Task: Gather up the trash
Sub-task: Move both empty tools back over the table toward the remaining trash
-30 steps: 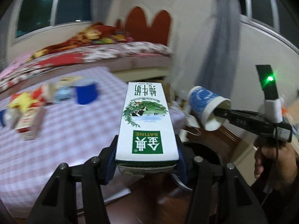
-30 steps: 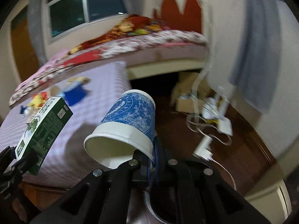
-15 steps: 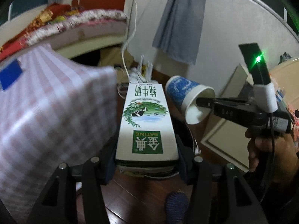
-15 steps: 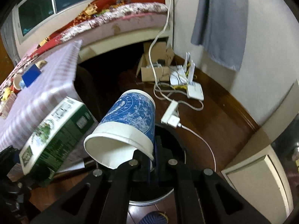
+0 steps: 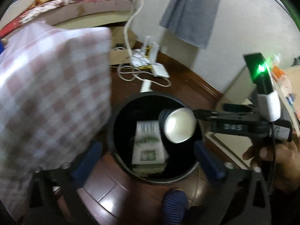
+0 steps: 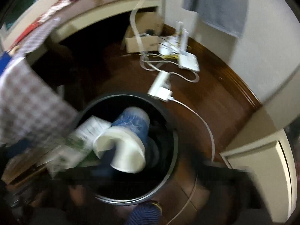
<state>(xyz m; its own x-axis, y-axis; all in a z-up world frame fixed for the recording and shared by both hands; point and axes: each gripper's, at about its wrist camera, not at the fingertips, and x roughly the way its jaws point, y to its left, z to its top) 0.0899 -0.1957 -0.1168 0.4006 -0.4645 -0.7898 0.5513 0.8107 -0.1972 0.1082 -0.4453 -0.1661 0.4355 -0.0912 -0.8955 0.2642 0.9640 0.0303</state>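
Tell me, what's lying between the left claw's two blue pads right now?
In the left wrist view, the black trash bin sits between the opening left claw, with the milk carton dropped inside. The paper cup is over it too.

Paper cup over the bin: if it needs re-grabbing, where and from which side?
Take the paper cup by its rim, one finger inside the mouth and one outside, coming from above. It lies tilted over the bin, mouth towards the right gripper, beside the milk carton. Both grippers' jaws are opening; nothing is clearly pinched. Blur makes this tentative.
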